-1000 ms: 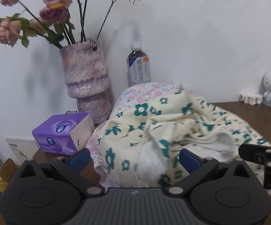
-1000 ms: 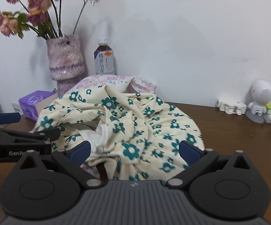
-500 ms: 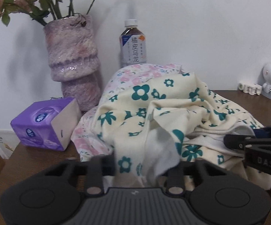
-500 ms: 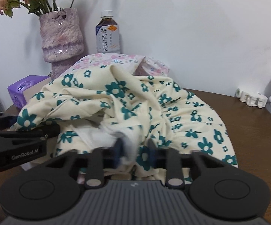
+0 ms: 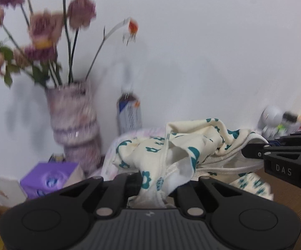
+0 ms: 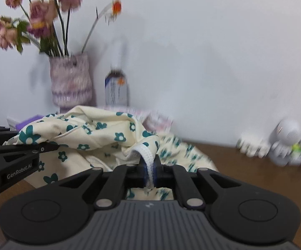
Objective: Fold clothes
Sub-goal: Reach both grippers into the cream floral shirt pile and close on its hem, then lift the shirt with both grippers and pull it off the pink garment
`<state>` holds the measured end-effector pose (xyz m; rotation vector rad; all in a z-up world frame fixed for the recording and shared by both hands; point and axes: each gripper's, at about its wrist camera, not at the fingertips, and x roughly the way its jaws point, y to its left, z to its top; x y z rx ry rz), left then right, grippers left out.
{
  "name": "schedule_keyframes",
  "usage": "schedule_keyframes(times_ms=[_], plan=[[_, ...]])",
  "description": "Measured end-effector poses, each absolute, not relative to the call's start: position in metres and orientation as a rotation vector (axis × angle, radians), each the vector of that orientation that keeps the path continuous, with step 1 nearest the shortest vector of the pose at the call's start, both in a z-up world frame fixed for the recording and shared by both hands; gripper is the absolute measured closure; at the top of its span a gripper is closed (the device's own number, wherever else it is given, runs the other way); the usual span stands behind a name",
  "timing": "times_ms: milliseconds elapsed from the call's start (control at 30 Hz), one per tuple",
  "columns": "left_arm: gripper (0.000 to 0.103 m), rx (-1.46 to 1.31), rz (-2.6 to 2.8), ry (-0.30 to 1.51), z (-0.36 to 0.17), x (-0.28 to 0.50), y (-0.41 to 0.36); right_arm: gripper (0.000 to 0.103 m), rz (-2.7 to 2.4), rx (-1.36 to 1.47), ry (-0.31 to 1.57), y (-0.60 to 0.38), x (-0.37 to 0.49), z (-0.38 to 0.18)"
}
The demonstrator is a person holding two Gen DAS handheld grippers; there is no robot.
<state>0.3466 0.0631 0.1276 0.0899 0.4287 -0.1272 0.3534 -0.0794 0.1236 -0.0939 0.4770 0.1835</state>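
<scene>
A cream garment with teal flowers point(image 5: 177, 150) point(image 6: 92, 137) is lifted off the brown table, bunched and hanging between both grippers. My left gripper point(image 5: 160, 183) is shut on a fold of its cloth near the white ribbed hem. My right gripper point(image 6: 149, 173) is shut on the white ribbed band point(image 6: 147, 156) of the same garment. In the left wrist view the right gripper point(image 5: 254, 150) shows at the right edge, pinching the hem. In the right wrist view the left gripper point(image 6: 46, 146) comes in from the left. A pink floral garment point(image 6: 156, 118) lies behind.
A purple-white vase point(image 5: 73, 125) with dried flowers and a drink bottle point(image 5: 128, 114) stand against the white wall. A purple tissue box point(image 5: 50, 177) sits at the left. A small white robot figure point(image 6: 285, 139) and white blocks point(image 6: 252, 145) stand on the table point(image 6: 244, 179) at the right.
Both grippers went from open to shut on the cream garment, then rose, lifting its hem off the pile. The views have tilted upward and blurred.
</scene>
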Motion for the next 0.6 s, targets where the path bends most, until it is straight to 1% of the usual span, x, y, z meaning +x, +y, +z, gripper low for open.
schedule_keyframes(times_ms=[133, 367, 467, 567, 600], plan=[[0.097, 0.079, -0.179, 0.342, 0.172, 0.317, 0.051, 0.098, 0.153, -0.095, 0.352, -0.094, 0.323, 0.171], [0.097, 0.054, -0.285, 0.217, 0.251, 0.248, 0.029, 0.098, 0.133, -0.067, 0.187, -0.133, 0.255, 0.254], [0.097, 0.072, -0.302, 0.192, 0.268, 0.222, 0.017, 0.098, 0.129, -0.072, 0.142, -0.147, 0.225, 0.278], [0.097, 0.073, -0.312, 0.215, 0.264, 0.211, 0.009, 0.098, 0.123, -0.084, 0.109, -0.158, 0.196, 0.298], [0.097, 0.066, -0.317, 0.23, 0.261, 0.208, 0.008, 0.098, 0.122, -0.088, 0.116, -0.161, 0.191, 0.297]])
